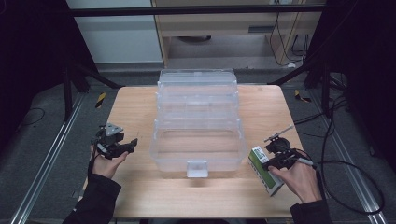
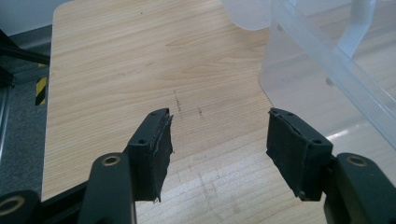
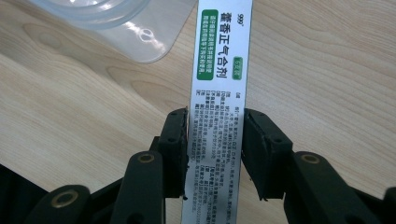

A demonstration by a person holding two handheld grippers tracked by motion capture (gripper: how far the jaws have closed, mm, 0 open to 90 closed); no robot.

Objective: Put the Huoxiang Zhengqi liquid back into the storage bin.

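Box: green-and-white medicine carton (image 1: 265,170) lies on wooden table (image 1: 140,196) near front-right corner, just right of clear plastic storage bin (image 1: 198,122). Right gripper (image 1: 279,157) is on it; left gripper (image 1: 122,147) sits well apart on bin's far side.

Left gripper view: jaws spread wide, nothing btwn, bin wall (image 2: 327,60) to one side.

Right gripper view: carton (image 3: 219,88) runs straight away along jaw line, long axis fwd; jaws straddle its near end, one touching, other w/ slight gap. Probably closing, not yet firm pinch.
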